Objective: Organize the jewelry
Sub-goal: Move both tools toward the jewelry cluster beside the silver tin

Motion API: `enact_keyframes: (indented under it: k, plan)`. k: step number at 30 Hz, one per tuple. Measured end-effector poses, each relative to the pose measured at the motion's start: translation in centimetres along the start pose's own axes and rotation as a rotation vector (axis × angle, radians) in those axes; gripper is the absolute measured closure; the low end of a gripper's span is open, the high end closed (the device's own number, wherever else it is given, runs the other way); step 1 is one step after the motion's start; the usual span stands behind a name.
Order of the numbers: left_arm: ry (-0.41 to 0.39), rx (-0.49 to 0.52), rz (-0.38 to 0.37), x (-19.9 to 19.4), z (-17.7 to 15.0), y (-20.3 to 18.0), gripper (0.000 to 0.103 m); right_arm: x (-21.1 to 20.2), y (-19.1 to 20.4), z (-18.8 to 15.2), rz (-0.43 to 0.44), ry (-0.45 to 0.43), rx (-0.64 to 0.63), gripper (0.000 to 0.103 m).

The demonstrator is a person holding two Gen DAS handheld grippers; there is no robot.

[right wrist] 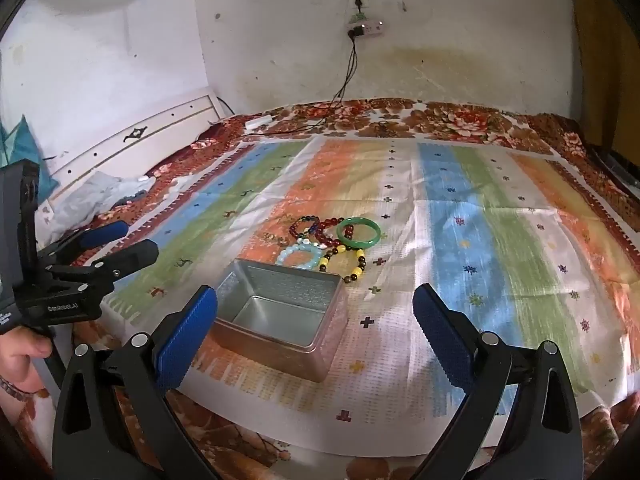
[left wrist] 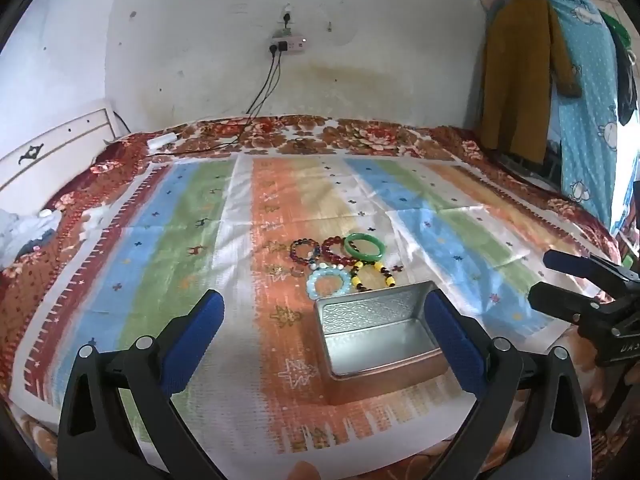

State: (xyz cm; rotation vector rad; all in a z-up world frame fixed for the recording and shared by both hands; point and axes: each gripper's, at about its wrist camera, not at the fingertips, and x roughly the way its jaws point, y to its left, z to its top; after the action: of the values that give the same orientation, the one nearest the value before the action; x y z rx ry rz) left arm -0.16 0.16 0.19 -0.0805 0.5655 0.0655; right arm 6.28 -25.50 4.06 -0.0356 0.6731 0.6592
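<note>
An open, empty silver metal tin sits on a striped cloth on a bed. Just behind it lie several bracelets: a green bangle, a dark red bead bracelet, a multicolour bead bracelet, a pale blue bead bracelet and a yellow-and-brown bead bracelet. My left gripper is open and empty, in front of the tin. My right gripper is open and empty, near the tin's right side.
The striped cloth lies on a floral blanket. A white headboard stands at the left, with crumpled cloth near it. Cables hang from a wall socket. Clothes hang at the right.
</note>
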Motion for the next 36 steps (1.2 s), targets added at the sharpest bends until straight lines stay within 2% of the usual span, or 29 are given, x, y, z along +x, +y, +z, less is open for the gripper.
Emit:
enact_keyframes:
  k: [3,11,20,23,25,31,36]
  plan:
    - [0.016,0.018,0.021,0.4,-0.1,-0.2,0.005,0.2,-0.2,-0.5,-0.020,-0.002,0.012,0.004]
    - [0.026,0.032,-0.009,0.4,-0.4,-0.2,0.005,0.3,-0.6,-0.4,-0.046,0.003,0.044,0.004]
    - [0.053,0.033,-0.015,0.7,-0.7,-0.4,0.005,0.2,-0.3,-0.3,-0.032,-0.004,0.028,0.004]
    - [0.056,0.025,0.003,0.6,-0.6,-0.3,0.005,0.2,0.0,-0.2,0.006,-0.001,0.011,0.004]
    - [0.060,0.027,0.033,0.6,-0.7,-0.2,0.005,0.2,0.3,-0.2,-0.020,-0.005,-0.007,0.004]
    - [0.096,0.023,0.000,1.1,-0.7,-0.2,0.005,0.6,0.0,-0.2,-0.053,0.006,-0.005,0.004]
    - [0.113,0.025,0.023,1.4,-0.7,-0.3,0.005,0.9,-0.2,-0.1,-0.071,0.022,-0.001,0.004]
